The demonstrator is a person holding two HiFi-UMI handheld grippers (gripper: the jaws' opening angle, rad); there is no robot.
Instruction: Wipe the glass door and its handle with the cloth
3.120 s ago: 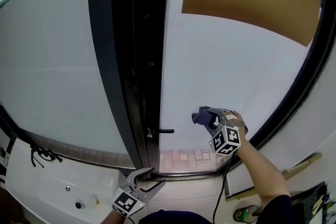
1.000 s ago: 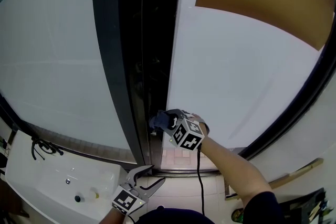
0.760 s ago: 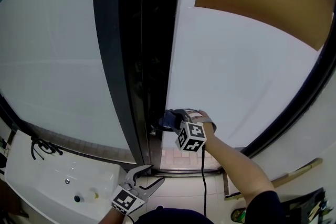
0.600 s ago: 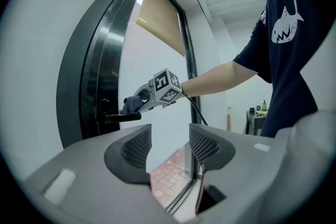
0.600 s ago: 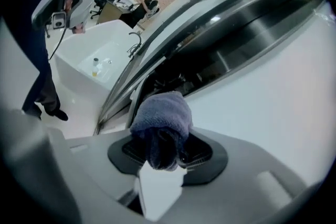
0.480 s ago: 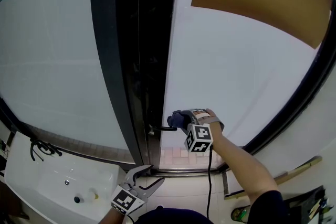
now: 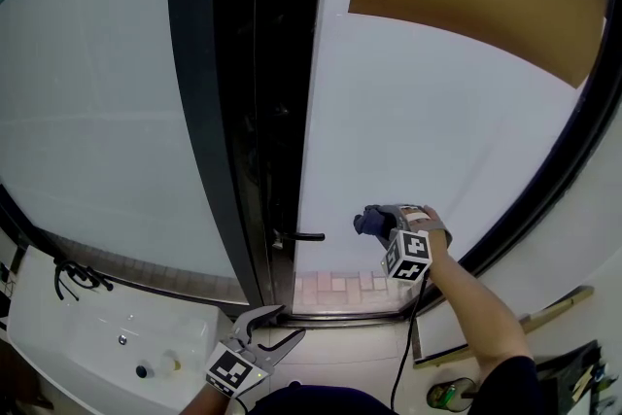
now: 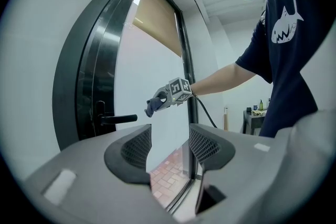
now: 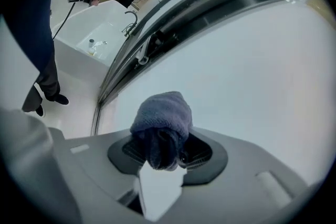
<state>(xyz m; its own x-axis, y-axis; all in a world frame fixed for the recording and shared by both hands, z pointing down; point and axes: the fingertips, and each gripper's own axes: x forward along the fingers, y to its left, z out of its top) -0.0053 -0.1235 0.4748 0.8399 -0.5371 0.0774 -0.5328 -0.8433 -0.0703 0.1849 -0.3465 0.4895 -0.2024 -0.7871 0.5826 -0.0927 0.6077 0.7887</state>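
Glass door (image 7: 428, 141), handle (image 7: 309, 236) at its left edge. Cloth (image 9: 160, 118) bunched between the right gripper (image 9: 164, 150) jaws, which are clamped on it. It is held at the glass right of the handle, clear of it, arm outstretched. Left gripper (image 8: 169, 145) low, jaws apart, empty.

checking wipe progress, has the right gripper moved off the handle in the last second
Yes. The right gripper, shut on the cloth, has slid rightward off the door handle onto the glass door.
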